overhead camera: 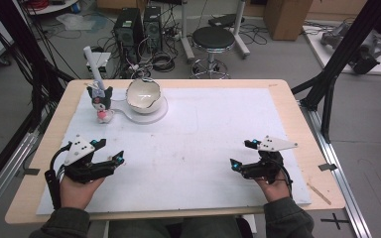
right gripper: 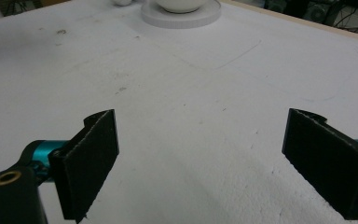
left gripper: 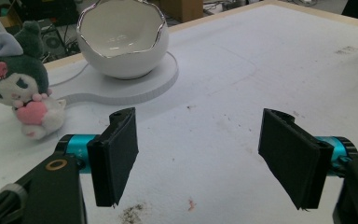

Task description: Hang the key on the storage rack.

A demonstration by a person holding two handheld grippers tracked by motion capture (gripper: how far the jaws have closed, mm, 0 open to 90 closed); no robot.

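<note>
A person sits at the near edge of a pale wooden table point(overhead camera: 297, 111) covered by a large white foam sheet point(overhead camera: 213, 129), holding a black two-jaw gripper in each hand. The left gripper point(overhead camera: 110, 151) rests low over the near left part of the sheet, released, its jaws spread wide with nothing between them; in the left gripper view the two black pads point(left gripper: 116, 156) stand far apart over bare, slightly scuffed white surface. The right gripper point(overhead camera: 242, 154) sits over the near right part of the sheet, likewise released and empty-jawed, its pads point(right gripper: 91, 161) wide apart in the right gripper view.

Ahead of the left gripper, at the far left of the sheet, stands a small plush doll with a dark hood, pale face and a pink heart held at its chest point(overhead camera: 101, 103), upright, with a white stick rising behind it. Just beside the doll, to its right, a glossy white ceramic bowl shaped like a cracked eggshell with a jagged silver rim point(overhead camera: 143, 95) sits on a flat round white base point(overhead camera: 159, 115) with a short handle-like tab pointing toward the doll. Both lie well apart from either gripper, nearer to the left one.

Beyond the table, the floor holds a black round stool point(overhead camera: 213, 38), computer towers point(overhead camera: 138, 29) and tangled cables.
</note>
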